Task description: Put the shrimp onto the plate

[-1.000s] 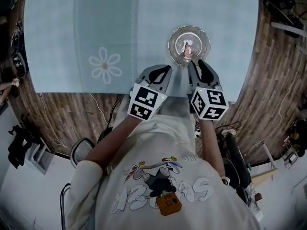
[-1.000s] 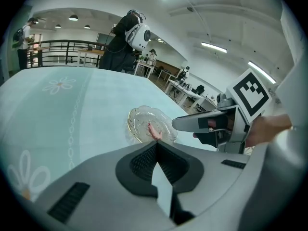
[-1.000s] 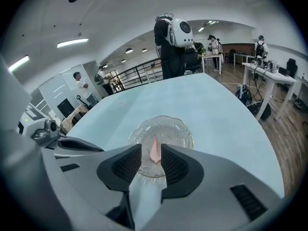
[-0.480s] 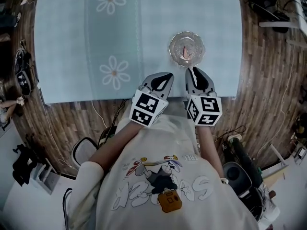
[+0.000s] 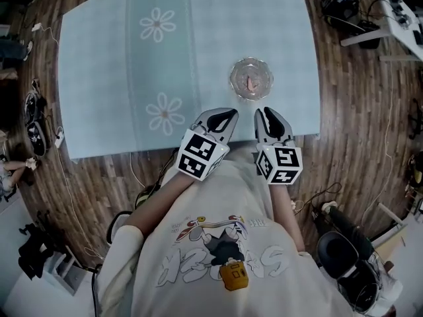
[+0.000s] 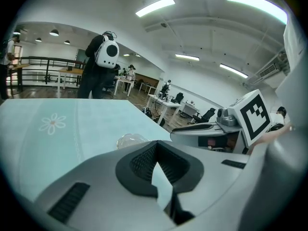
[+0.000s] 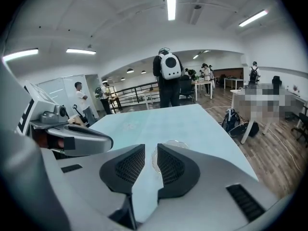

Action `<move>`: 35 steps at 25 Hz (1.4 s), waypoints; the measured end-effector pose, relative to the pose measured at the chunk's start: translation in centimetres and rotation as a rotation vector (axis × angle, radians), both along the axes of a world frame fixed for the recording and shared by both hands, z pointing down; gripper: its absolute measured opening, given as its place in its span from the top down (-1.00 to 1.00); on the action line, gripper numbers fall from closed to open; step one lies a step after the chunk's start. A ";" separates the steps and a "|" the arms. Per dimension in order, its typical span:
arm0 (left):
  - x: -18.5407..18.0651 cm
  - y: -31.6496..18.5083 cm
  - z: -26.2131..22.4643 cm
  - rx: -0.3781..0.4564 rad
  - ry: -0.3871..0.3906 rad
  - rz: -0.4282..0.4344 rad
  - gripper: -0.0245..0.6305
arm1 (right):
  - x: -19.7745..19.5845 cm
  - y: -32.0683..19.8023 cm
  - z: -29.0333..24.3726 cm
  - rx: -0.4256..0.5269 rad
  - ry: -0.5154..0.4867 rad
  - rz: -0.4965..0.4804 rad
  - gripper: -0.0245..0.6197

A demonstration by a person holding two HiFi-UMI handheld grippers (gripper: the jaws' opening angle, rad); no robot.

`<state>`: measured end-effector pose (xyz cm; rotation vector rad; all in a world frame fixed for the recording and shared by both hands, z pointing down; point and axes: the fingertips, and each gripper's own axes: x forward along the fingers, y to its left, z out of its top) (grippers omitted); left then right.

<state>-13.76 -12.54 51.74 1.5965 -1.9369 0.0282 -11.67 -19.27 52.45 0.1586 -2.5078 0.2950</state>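
We see the pink shrimp [image 5: 251,82] on the plate [image 5: 236,78], apart from the closed left hand-held gripper [image 5: 227,114] and the slightly open right hand-held gripper [image 5: 266,114].

Open-plan lab or office floor. Ceiling strip lights [image 7: 171,1], work desks [image 6: 166,110] with gear, office chairs [image 6: 209,114], wood floor [image 5: 357,111] with loose cables [image 5: 322,191]. A person [image 7: 168,78] stands wearing a backpack.

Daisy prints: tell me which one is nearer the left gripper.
The daisy by the table's near edge, just left of the left gripper; the other daisy lies toward the far edge.
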 end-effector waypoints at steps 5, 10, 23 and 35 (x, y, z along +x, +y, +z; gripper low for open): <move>1.6 -0.6 -2.0 0.012 0.008 0.098 0.90 | 1.2 0.2 -2.7 0.007 -0.058 0.033 0.62; 1.9 -0.7 -3.9 0.035 -0.045 0.115 0.90 | 2.4 0.8 -5.4 0.004 -0.102 0.042 0.62; 4.5 -1.5 -7.2 0.096 -0.171 0.226 0.90 | 5.0 3.3 -7.0 0.016 -0.163 0.079 0.65; 5.1 -1.8 -6.8 0.088 -0.170 0.243 0.90 | 5.7 2.7 -7.1 0.030 -0.158 0.083 0.74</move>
